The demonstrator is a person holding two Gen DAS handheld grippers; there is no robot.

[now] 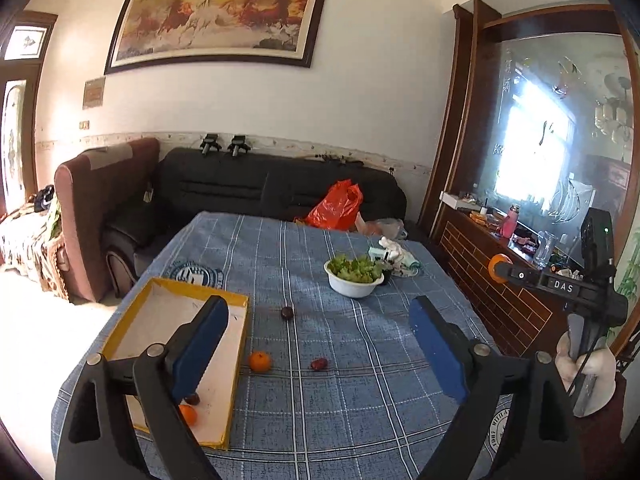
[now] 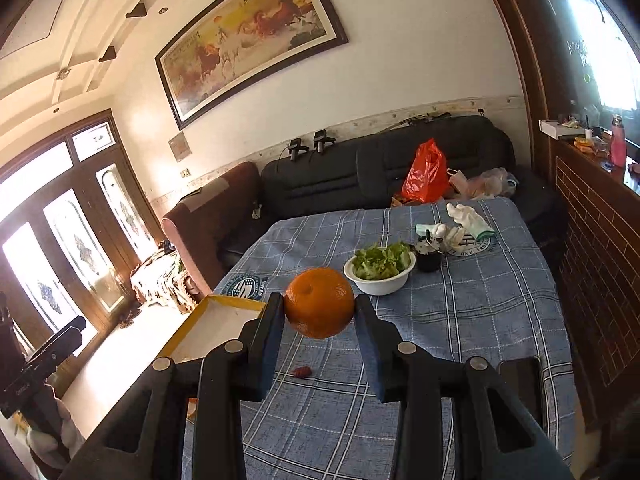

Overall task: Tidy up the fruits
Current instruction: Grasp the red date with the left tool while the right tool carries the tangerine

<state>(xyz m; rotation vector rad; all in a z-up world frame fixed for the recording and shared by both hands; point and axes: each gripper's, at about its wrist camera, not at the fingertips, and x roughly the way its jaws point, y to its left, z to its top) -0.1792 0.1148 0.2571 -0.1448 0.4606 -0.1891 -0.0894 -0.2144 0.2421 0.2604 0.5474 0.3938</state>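
My right gripper (image 2: 319,306) is shut on an orange (image 2: 319,302) and holds it above the blue checked tablecloth (image 2: 460,320). It also shows at the right in the left wrist view (image 1: 499,268). My left gripper (image 1: 318,324) is open and empty above the table. A yellow-rimmed box (image 1: 234,354) (image 2: 236,300) lies at the left; inside it sit a small orange (image 1: 188,414) and a dark fruit (image 1: 193,399). On the cloth lie a small orange (image 1: 260,361), a red fruit (image 1: 319,364) (image 2: 303,371) and a dark plum (image 1: 286,313).
A white bowl of lettuce (image 1: 354,272) (image 2: 380,266) stands mid-table, with a dark cup (image 2: 429,258) and white gloves (image 2: 466,220) behind it. A red bag (image 1: 336,206) lies on the black sofa (image 1: 260,188) beyond. A wooden cabinet (image 1: 500,300) runs along the right.
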